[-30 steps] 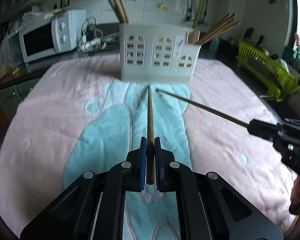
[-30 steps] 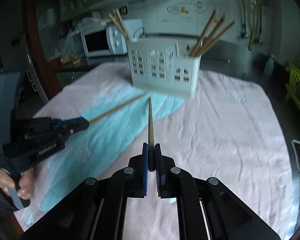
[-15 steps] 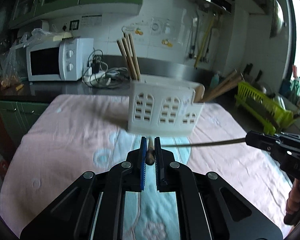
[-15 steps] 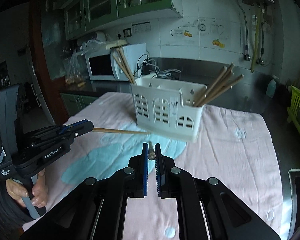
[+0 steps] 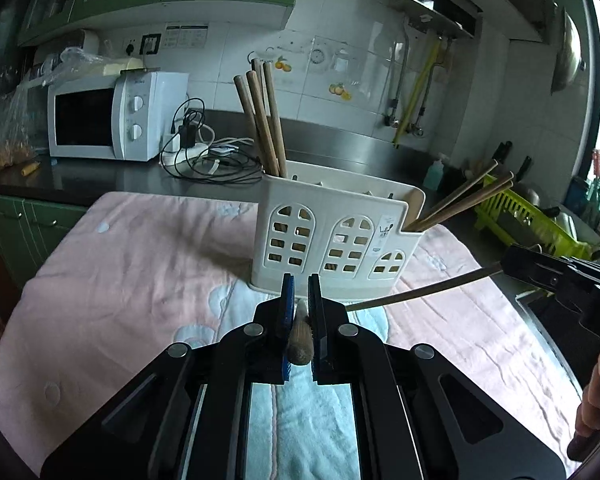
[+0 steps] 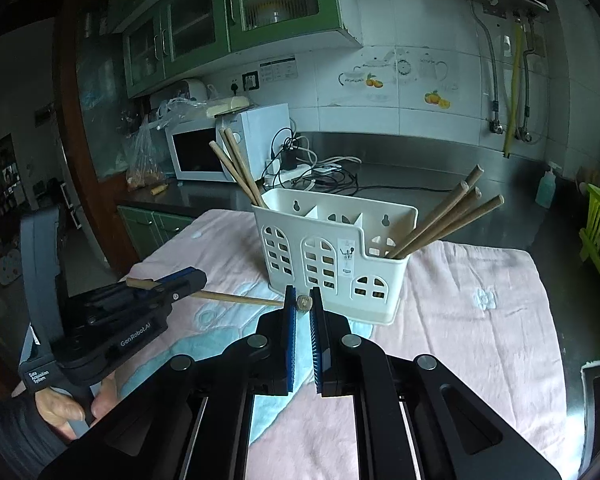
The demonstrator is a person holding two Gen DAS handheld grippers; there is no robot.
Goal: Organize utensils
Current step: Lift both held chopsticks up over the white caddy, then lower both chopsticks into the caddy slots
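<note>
Nearest, the left gripper (image 5: 299,300) is clamped on a wooden chopstick (image 5: 299,340) pointing toward the camera. The right gripper (image 6: 301,303) likewise pinches a second chopstick (image 5: 424,290), which lies crosswise in the left view. Just beyond both, on the pink cloth (image 6: 480,340), stands the white utensil holder (image 6: 332,260), chopsticks already leaning from its end compartments.

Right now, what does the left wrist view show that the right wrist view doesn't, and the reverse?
Only the left wrist view shows the yellow dish rack and the right gripper side-on, shut on its chopstick. Only the right wrist view shows the left gripper side-on, clamping the other chopstick, and the holder's empty middle compartment. Both show the white utensil holder, microwave and pink cloth.
</note>
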